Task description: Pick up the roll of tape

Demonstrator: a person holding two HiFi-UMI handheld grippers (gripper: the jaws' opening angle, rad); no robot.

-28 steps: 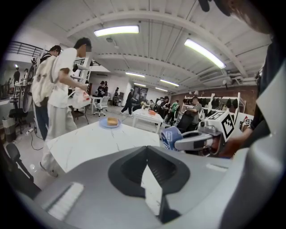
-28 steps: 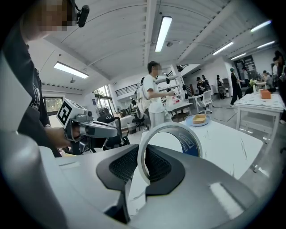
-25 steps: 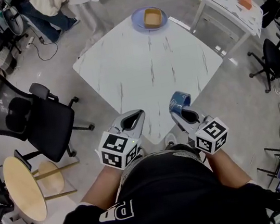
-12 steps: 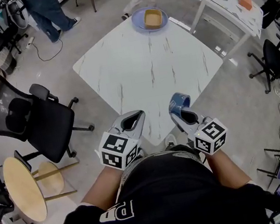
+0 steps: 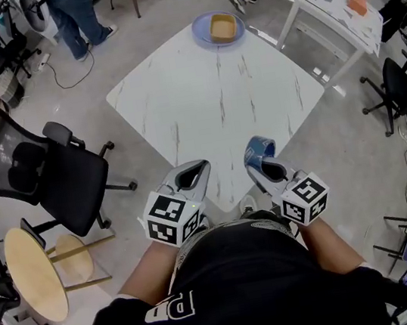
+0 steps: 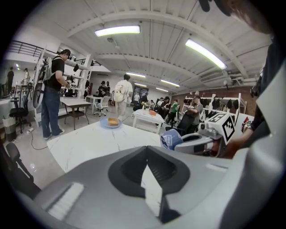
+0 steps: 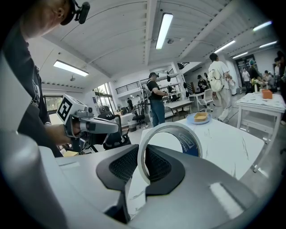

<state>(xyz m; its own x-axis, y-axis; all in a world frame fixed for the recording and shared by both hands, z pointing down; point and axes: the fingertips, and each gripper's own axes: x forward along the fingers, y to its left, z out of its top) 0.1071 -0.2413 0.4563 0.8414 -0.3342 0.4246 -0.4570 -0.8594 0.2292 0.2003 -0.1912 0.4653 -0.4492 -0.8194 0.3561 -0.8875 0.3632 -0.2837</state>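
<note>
- The right gripper (image 5: 264,167) is clamped on the blue roll of tape (image 5: 260,146). In the right gripper view, its two dark pads pinch one wall of the ring (image 7: 191,144), one pad inside the hoop and one outside.
- The roll stands upright on edge and pokes out past the jaw tips. It hangs over the near corner of the white marbled table (image 5: 216,95), and from where I stand it looks lifted clear of the top rather than resting on it.
- The left gripper (image 5: 191,173) sits just to the left of the right one. Its jaws are pressed together with nothing between them (image 6: 149,174), and it does no work in this lift.
- To do this well, I'd judge the squeeze should stay steady. Only a thin band of the wall is caught, so a loose grip could let the hoop swivel or slip out forward.
- Raise it straight and slowly, with the tips level or slightly up so the ring's weight falls back into the pads.
- Keep the left tool apart from the roll. The blue plate (image 5: 218,27), far beyond both tips, is no obstacle.
</note>
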